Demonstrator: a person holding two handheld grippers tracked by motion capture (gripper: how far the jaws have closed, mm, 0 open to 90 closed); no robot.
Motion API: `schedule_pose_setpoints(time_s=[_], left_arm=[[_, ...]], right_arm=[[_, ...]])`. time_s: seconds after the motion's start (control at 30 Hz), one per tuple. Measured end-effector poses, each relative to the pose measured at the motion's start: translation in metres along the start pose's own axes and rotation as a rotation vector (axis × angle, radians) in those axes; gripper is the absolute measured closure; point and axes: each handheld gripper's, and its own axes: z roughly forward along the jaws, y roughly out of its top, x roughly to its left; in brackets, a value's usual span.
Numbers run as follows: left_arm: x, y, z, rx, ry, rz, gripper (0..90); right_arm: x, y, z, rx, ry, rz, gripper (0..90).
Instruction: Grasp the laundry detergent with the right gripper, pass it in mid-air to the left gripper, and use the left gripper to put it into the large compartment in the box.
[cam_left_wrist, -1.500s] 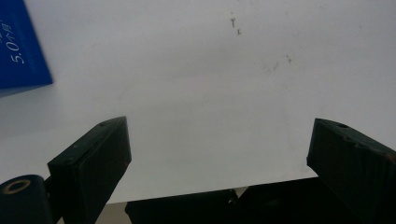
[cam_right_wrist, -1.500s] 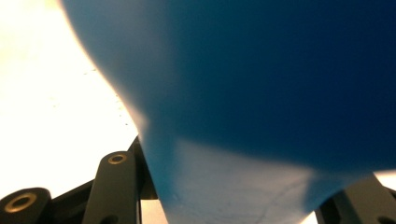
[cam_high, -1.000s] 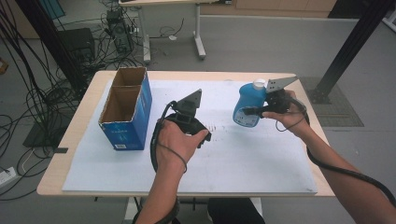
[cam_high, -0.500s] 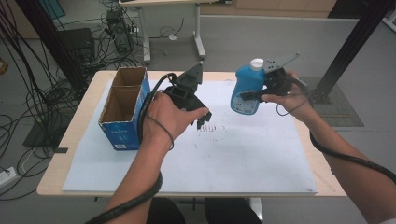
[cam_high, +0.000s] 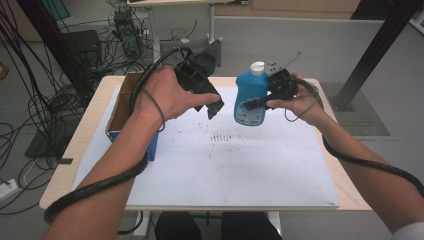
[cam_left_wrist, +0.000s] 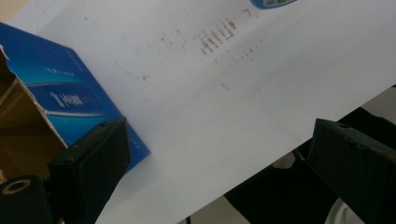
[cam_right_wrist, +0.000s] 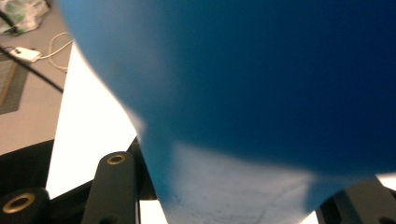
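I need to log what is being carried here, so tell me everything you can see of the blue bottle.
The blue bottle is glossy and plastic-looking, with a white cap on top and a label on its lower front whose print is too small to read. It stands upright in the air above the white sheet on the table, resting on nothing. The right gripper is shut on its side, with the person's hand behind it. In the right gripper view its blue wall looms close between the black jaws.

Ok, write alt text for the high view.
The right hand-held gripper holds an upright blue plastic bottle with a white cap above a white-covered table. The left hand-held gripper, open, hangs beside an open blue cardboard box.
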Motion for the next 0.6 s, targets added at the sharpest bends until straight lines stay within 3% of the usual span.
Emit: schedule_pose_setpoints(time_s=[0.17, 0.3, 0.47, 0.6], left_arm=[[0.005, 0.007, -0.006, -0.002, 0.003, 0.080, 6.2], [0.006, 0.011, -0.009, 0.020, 0.004, 0.188, 6.1], [0.009, 0.016, -0.013, 0.033, 0.002, 0.274, 6.2], [0.012, 0.020, -0.015, 0.031, -0.009, 0.314, 6.1]], right_arm=[[0.000, 0.008, 0.015, -0.016, 0.042, -0.003, 44.6], [0.002, 0.013, 0.025, -0.024, 0.068, -0.015, 44.6], [0.009, 0.021, 0.038, -0.015, 0.102, -0.033, 44.5], [0.015, 0.026, 0.051, -0.009, 0.124, -0.051, 44.4]])
